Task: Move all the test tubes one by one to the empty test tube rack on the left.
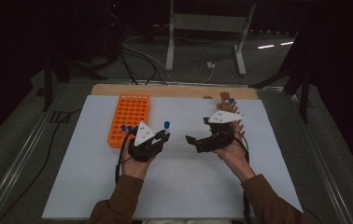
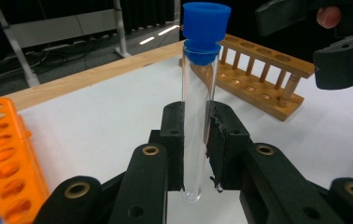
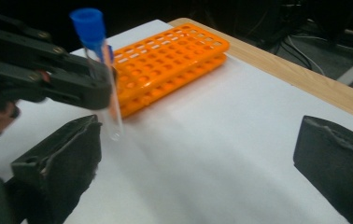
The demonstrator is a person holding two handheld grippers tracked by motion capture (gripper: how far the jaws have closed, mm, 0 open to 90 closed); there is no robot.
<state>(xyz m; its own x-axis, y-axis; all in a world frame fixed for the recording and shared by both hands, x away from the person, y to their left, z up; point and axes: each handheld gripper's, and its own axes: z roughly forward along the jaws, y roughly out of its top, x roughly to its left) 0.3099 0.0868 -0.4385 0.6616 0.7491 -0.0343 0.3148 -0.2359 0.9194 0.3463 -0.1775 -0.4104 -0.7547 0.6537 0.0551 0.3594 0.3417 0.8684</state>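
Your sleeves come in at the bottom of the high view, and from there we work across. Far left sits the orange rack (image 1: 129, 119), lying flat on the white surface (image 1: 174, 186), with two blue caps (image 1: 126, 128) poking up at its near right corner. Just right of that corner is your left hand-held gripper (image 1: 158, 136), and it's clamped tight on the test tube (image 2: 195, 121): the left gripper view has the clear glass pinched upright between the two black pads (image 2: 173, 140), its blue cap (image 2: 206, 28) well above them and its rounded bottom hanging just below. The tube looks empty, and it's held in the air over the sheet, between the orange rack and your other hand.

Moving right, there's a stretch of bare white sheet in the middle, then your right hand-held gripper (image 1: 198, 142). Its jaws stand wide apart with nothing between them; the right gripper view shows one pad at each lower corner and plain surface in between. That same view catches the tube in the left gripper, just beyond the nearer pad, not touching it.

Farthest right, behind your right hand, stands the wooden rack (image 2: 254, 74) near the back edge of the surface, with one blue cap (image 1: 231, 101) sticking up from it.
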